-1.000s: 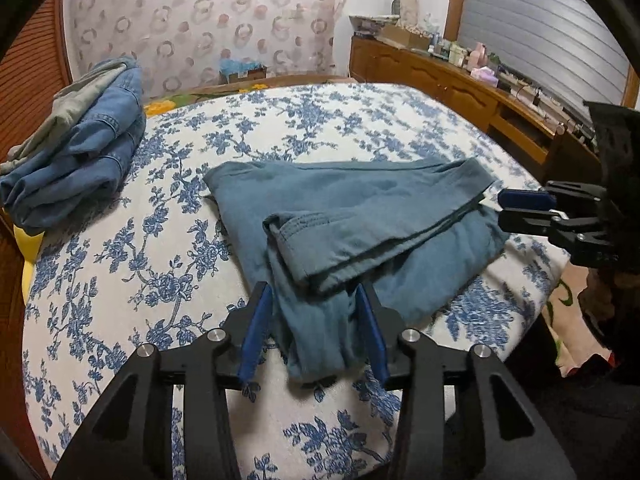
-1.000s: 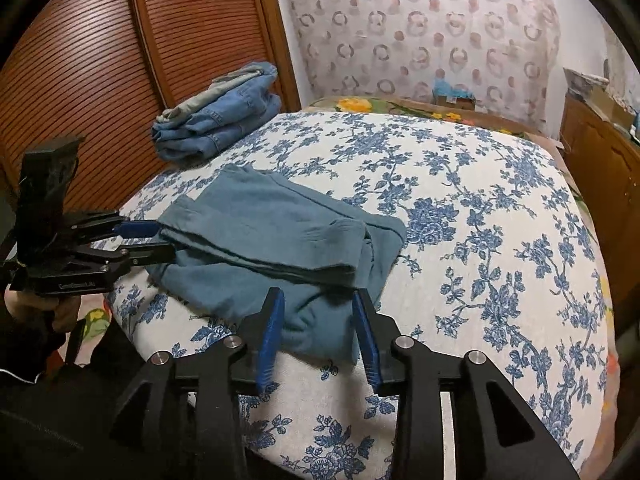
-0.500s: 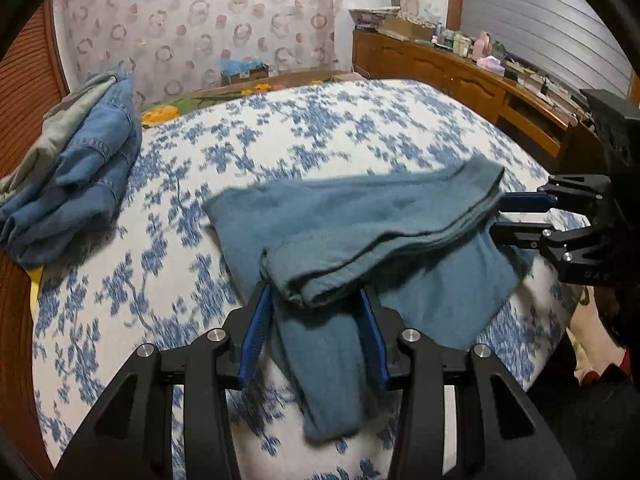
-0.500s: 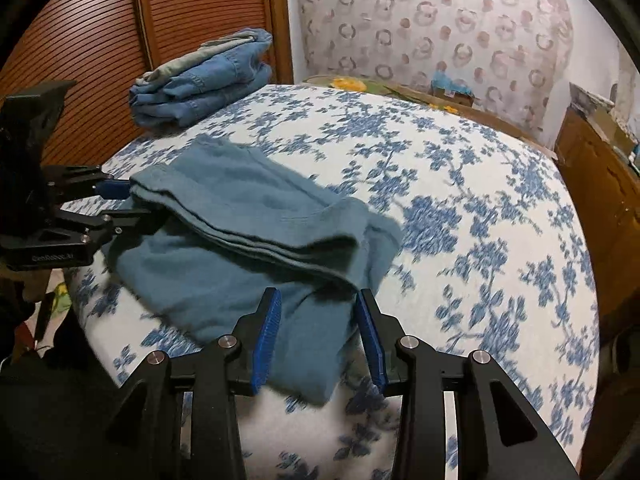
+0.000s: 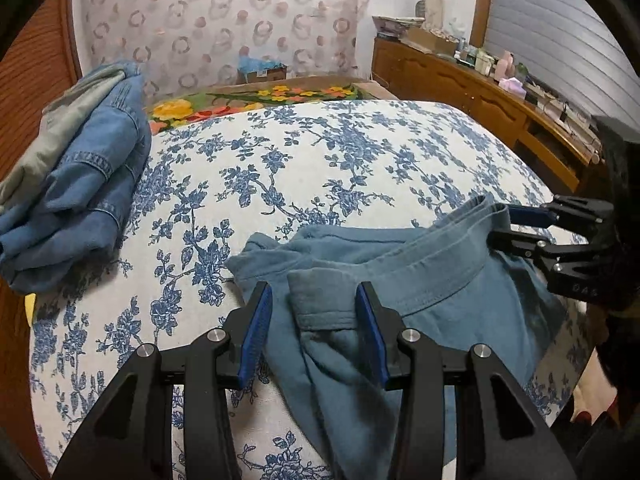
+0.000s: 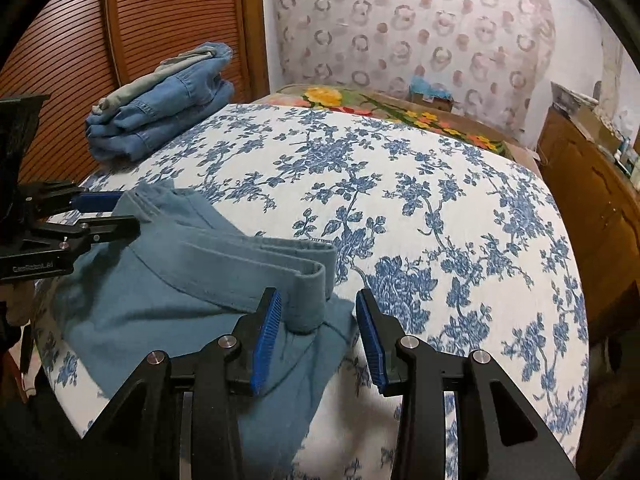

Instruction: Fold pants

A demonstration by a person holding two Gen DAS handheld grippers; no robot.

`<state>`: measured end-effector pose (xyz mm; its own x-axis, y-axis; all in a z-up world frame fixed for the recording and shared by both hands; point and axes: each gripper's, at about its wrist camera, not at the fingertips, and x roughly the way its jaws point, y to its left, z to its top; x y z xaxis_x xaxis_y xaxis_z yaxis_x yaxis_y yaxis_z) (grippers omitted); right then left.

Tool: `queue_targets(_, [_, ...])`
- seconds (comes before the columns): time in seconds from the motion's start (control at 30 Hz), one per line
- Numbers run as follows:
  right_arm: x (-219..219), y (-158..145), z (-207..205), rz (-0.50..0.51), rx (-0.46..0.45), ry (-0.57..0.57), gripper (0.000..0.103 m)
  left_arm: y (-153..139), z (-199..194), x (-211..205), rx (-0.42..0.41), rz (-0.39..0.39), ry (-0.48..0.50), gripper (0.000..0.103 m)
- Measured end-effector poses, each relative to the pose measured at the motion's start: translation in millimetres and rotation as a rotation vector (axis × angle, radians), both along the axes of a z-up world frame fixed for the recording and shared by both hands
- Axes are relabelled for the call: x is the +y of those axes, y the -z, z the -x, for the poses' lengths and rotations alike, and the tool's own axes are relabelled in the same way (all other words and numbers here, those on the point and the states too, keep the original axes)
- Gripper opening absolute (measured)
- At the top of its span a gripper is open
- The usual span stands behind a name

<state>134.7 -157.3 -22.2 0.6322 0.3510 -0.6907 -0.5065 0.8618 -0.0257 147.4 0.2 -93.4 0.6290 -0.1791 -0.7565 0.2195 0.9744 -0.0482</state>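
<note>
- The folded blue pants are spread on the floral bed.
- One folded end is seen between the left gripper fingers, parted, not pressing.
- The other end lies by the right gripper fingers' left pad, also parted.

Teal pants on a white bedspread with blue flowers; denim pile blue and grey.
</note>
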Motion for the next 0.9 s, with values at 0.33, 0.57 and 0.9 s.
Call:
queue_targets(0.33, [-12.1,9.2,-12.5,-0.065,0.054,0.018,0.052,6.7,0.6,2.7,0.006,0.015,-0.004,0.046])
queue_targets(0.57, [-14.7,10.5,-16.2,-0.077,0.063,0.022,0.053,13.9,-2.3,9.0,-0.006,0.015,-0.042,0.071])
queue_targets(0.9, [-12.9,10.4,-14.4,-0.070,0.060,0.022,0.055,20.6,-3.3,19.7,0.005,0.086,-0.056,0.079])
